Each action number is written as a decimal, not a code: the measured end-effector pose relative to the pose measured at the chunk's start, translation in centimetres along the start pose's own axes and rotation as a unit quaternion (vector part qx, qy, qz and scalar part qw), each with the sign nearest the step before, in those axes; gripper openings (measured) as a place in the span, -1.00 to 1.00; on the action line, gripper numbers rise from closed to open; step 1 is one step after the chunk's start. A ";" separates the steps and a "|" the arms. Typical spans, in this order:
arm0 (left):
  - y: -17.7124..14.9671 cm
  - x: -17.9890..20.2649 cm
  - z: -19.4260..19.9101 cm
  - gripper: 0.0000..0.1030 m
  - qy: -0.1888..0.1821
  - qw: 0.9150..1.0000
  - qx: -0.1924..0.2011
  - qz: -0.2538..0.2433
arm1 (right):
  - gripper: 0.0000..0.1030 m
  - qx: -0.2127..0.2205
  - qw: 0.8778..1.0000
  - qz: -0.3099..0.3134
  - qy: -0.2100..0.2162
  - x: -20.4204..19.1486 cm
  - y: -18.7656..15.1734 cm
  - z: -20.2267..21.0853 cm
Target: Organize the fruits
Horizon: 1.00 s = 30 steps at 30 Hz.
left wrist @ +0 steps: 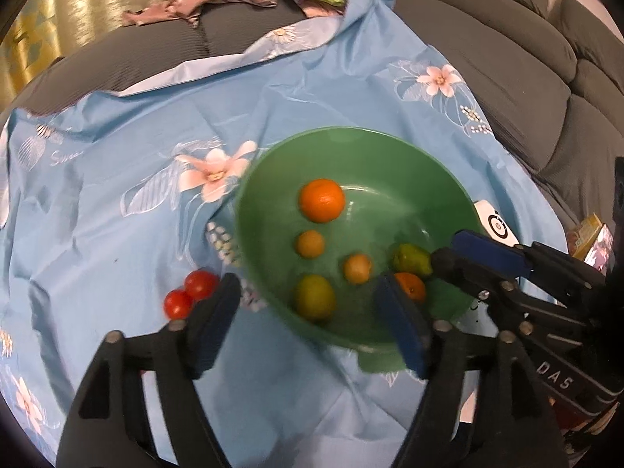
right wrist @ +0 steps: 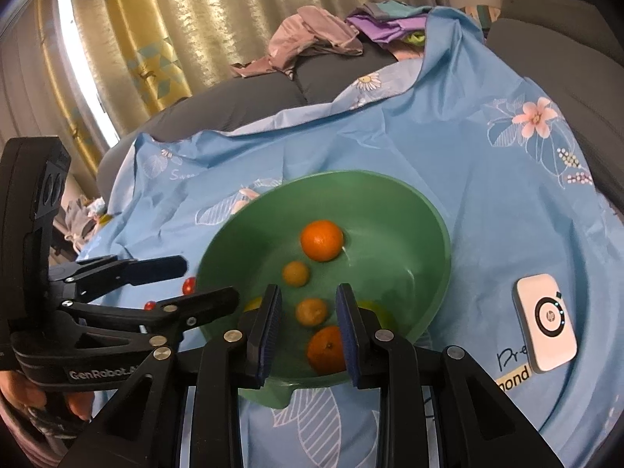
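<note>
A green bowl (left wrist: pixel 390 148) (right wrist: pixel 409 210) sits on a blue flowered cloth and holds a large orange (left wrist: pixel 321 204) (right wrist: pixel 321 240), a second orange (left wrist: pixel 411 286) (right wrist: pixel 325 349), two small yellow-orange fruits (left wrist: pixel 311 243) (left wrist: pixel 357 268) and two green fruits (left wrist: pixel 315 297) (left wrist: pixel 409 259). Two red cherry tomatoes (left wrist: pixel 189 291) (right wrist: pixel 189 285) lie on the cloth left of the bowl. My left gripper (left wrist: pixel 308 335) (right wrist: pixel 206 280) is open over the bowl's near-left rim. My right gripper (right wrist: pixel 308 335) (left wrist: pixel 421 269) is open and empty above the bowl's near side.
A white HP device (right wrist: pixel 546 321) (left wrist: pixel 495 224) lies on the cloth right of the bowl. Grey sofa cushions (left wrist: pixel 526 78) surround the cloth. Crumpled clothes (right wrist: pixel 319 43) lie at the back. Curtains (right wrist: pixel 156 39) hang behind.
</note>
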<state>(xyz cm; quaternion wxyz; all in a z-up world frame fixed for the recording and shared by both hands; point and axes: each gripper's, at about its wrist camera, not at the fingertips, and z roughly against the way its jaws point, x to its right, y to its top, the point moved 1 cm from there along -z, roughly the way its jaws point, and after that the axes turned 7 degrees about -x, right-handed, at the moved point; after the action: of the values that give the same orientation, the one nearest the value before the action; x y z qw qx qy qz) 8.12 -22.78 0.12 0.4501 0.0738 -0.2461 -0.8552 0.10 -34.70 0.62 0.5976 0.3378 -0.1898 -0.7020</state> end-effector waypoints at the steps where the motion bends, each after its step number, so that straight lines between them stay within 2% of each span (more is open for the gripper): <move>1: -0.3 -0.3 0.4 0.52 -0.001 1.000 0.002 0.006 | -0.43 0.002 1.000 0.002 -0.002 -0.2 0.0 0.3; 4: -1.3 -1.2 1.7 0.64 0.000 1.000 0.008 0.021 | -0.43 0.010 1.000 0.010 -0.006 -0.8 0.0 0.9; 7: -2.5 -2.1 2.8 0.68 0.000 0.999 0.012 0.032 | -0.42 0.019 0.999 0.023 -0.012 -1.7 -0.2 1.8; 11: -4.1 -3.5 4.3 0.72 0.001 0.998 0.017 0.057 | -0.23 0.029 0.999 0.036 -0.015 -3.0 -0.2 2.8; 15: -5.7 -4.8 5.9 0.95 -0.007 0.996 0.028 0.087 | -0.22 0.038 0.998 0.053 -0.016 -4.6 -0.3 3.8; 25: -9.6 -7.5 9.2 0.98 -0.012 0.990 0.049 0.134 | -0.19 0.048 0.994 0.093 -0.023 -8.2 -0.8 5.7; 30: -11.1 -8.5 10.4 0.98 -0.035 0.985 0.062 0.158 | -0.19 0.047 0.992 0.113 -0.019 -10.0 -1.3 6.1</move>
<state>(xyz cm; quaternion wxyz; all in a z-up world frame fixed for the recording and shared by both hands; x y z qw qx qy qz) 1.35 -6.99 2.96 0.5650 0.0319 -0.3232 -0.7585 -4.55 -25.58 6.54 0.6530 0.3281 -0.2706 -0.6266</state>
